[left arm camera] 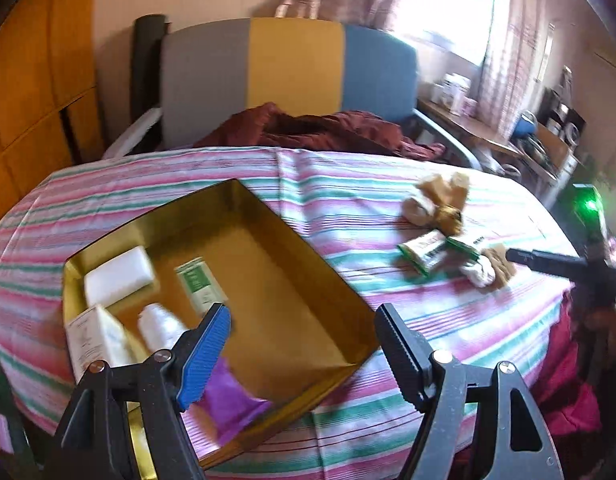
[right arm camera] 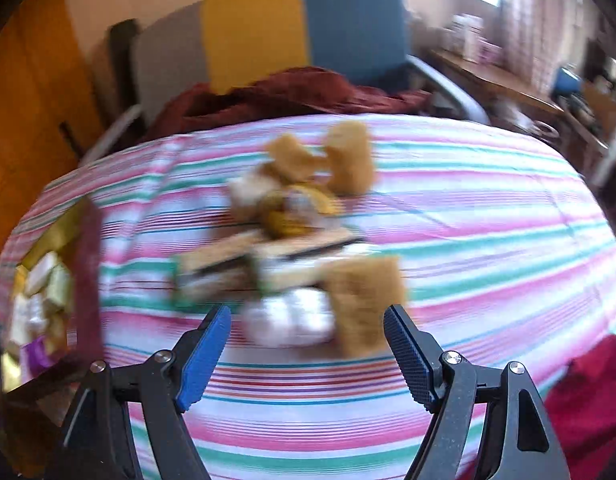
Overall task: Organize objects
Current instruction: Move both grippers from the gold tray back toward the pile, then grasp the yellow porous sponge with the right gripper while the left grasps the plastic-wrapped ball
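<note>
A gold box [left arm camera: 167, 220] lies open on the striped cloth [left arm camera: 348, 184]. It holds a white block [left arm camera: 119, 278], a green-and-white carton [left arm camera: 197, 282], a white bottle [left arm camera: 159, 326], a white carton [left arm camera: 95, 336] and something purple [left arm camera: 227, 400]. My left gripper [left arm camera: 303, 312] hangs open over the box's near corner, nothing between its pads. To the right lies a loose pile: tan sponges [left arm camera: 440, 196], green-and-white cartons [left arm camera: 428, 252]. My right gripper [right arm camera: 308, 312] is open just short of that blurred pile, facing a tan sponge [right arm camera: 364, 300] and a white item [right arm camera: 291, 320].
A chair [left arm camera: 291, 68] with a grey, yellow and blue back stands behind the table, with a maroon cloth [left arm camera: 328, 128] on its seat. A cluttered side desk [left arm camera: 488, 132] is at the back right. Red fabric [right arm camera: 588, 392] lies at the near right edge.
</note>
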